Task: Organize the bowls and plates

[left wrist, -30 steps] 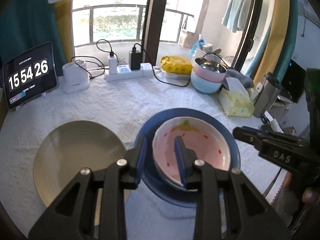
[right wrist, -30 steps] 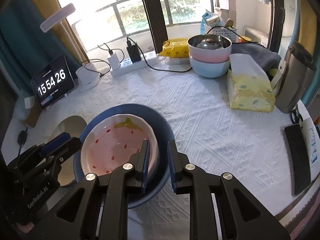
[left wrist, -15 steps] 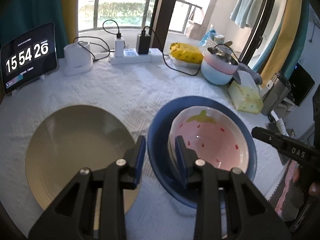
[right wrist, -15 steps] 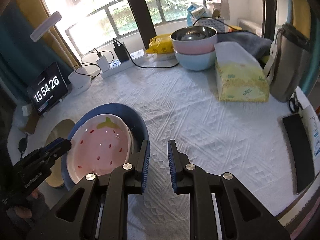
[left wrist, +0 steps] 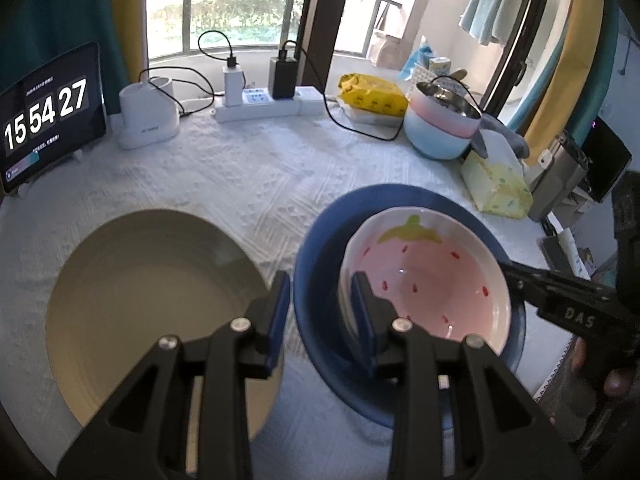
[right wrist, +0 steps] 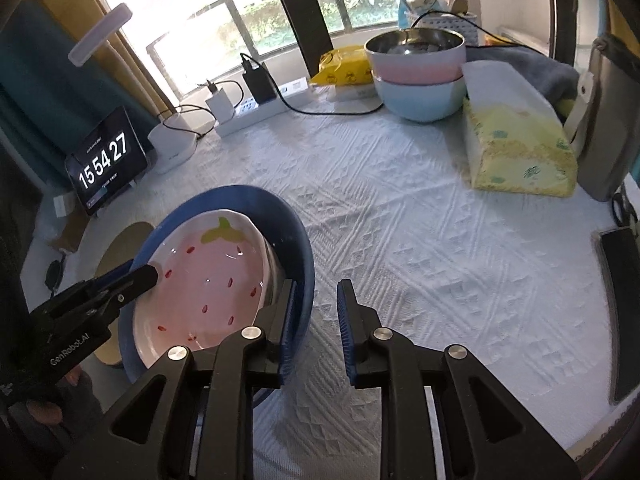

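A blue bowl (left wrist: 400, 196) (right wrist: 240, 196) stands on the white tablecloth with a pink strawberry bowl (left wrist: 432, 280) (right wrist: 212, 276) nested inside it. A beige plate (left wrist: 152, 300) (right wrist: 124, 244) lies just to its left. My left gripper (left wrist: 320, 308) (right wrist: 138, 271) is shut across the left rims of both bowls, with one finger inside the pink bowl and the other outside the blue wall. My right gripper (right wrist: 316, 312) (left wrist: 520, 280) straddles the blue bowl's right rim. Its jaws are opening, and cloth shows between the rim and the outer finger.
Stacked pink and light-blue bowls (right wrist: 416, 80) with a steel one on top stand at the back right. A tissue pack (right wrist: 516, 152) and a metal flask (right wrist: 608, 120) are beside them. A power strip (right wrist: 260, 108) and a clock tablet (left wrist: 44, 116) line the back. A phone (right wrist: 620, 308) lies by the right edge.
Both grippers and the nested bowls have sunk toward the tablecloth. The right gripper's jaws have widened and no longer pinch the blue rim. The left gripper keeps its hold.
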Available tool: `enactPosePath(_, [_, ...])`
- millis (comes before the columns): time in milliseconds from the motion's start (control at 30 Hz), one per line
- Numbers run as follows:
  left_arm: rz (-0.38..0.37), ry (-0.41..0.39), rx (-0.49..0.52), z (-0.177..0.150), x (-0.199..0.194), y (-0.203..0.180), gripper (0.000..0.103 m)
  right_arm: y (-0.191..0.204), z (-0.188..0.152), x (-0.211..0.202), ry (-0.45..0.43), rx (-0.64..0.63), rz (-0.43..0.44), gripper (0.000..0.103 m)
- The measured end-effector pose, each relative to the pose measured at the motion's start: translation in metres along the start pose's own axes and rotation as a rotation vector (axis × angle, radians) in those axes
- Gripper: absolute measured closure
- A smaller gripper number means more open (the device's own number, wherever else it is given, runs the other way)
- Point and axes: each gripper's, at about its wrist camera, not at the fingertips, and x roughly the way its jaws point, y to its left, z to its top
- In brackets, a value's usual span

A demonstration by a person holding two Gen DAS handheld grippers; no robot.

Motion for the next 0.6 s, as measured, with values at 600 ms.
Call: enactPosePath(600, [0.060,-0.002,0.035,0.008,0.014,0.010,0.070,-0.007,0.004,0.010,0.002,-0.001,-0.002,0.067])
